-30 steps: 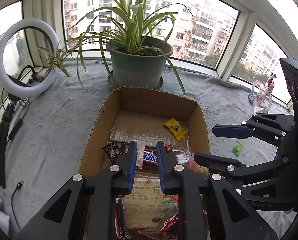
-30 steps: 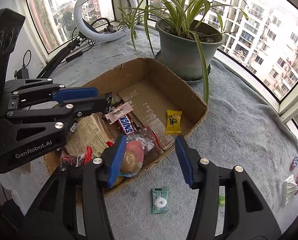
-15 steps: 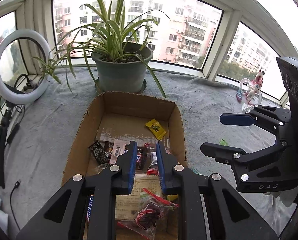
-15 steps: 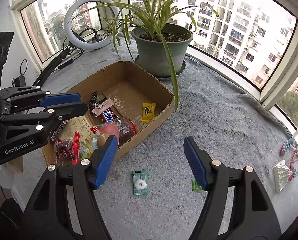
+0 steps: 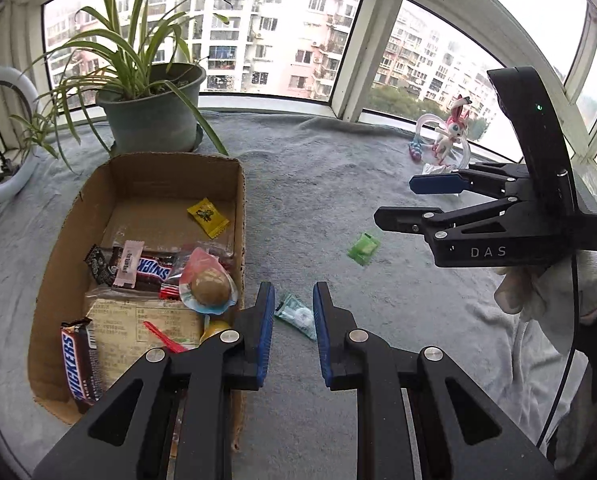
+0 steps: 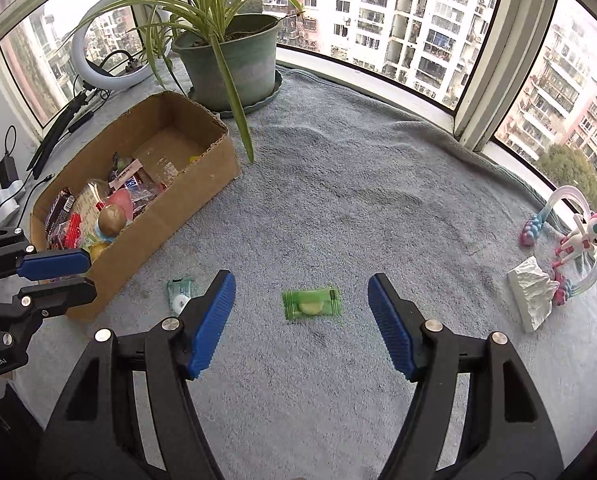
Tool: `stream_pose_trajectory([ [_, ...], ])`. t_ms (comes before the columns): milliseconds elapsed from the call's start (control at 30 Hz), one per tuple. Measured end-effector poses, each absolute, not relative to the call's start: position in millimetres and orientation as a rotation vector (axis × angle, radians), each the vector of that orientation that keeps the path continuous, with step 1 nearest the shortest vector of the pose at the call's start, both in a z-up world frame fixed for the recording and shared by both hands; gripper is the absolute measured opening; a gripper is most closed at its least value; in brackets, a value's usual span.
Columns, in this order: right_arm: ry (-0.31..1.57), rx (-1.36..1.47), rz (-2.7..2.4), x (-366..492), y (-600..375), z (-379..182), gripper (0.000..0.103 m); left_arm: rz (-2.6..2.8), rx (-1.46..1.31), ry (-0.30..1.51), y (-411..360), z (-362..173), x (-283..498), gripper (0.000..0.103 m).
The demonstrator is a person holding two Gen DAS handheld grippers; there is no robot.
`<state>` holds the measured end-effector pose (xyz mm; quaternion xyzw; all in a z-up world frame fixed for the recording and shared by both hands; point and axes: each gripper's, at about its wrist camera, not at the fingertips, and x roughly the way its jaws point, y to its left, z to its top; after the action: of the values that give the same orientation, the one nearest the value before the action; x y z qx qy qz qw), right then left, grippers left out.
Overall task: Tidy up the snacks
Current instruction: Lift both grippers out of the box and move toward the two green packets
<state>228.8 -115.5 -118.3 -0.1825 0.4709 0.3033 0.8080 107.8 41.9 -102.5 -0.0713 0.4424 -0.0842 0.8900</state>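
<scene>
Currently the right gripper (image 6: pixel 301 320) hangs over the grey blanket (image 6: pixel 378 184), jaws wide with nothing gripped; they opened further within the last second. A green candy (image 6: pixel 311 303) lies flat between them, untouched, long axis running across from pad to pad. It sits well apart from the cardboard box (image 6: pixel 186 204), on the box's open-blanket side. A pale mint packet (image 5: pixel 297 315) lies just beside the box wall (long axis diagonal, one end toward the box). The left gripper (image 5: pixel 293 320) is above it, jaws nearly closed, a narrow gap, holding nothing.
</scene>
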Motion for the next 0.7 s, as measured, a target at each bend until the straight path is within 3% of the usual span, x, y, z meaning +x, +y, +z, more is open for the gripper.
stream_pose_trajectory([
  [400,1.154,-0.303,0.677,242.9,-142.0,-170.9,0.071,-0.187,-0.201,1.047,0.2,-144.8,116.9,0.018],
  [500,1.186,-0.264,0.691,247.4,-140.9,-183.6,0.071,-0.16,-0.223,1.067,1.3,-153.6,120.2,0.024],
  [700,1.211,-0.193,0.685,258.4,-138.5,-197.2,0.07,-0.134,-0.237,1.093,2.1,-163.1,127.1,0.024],
])
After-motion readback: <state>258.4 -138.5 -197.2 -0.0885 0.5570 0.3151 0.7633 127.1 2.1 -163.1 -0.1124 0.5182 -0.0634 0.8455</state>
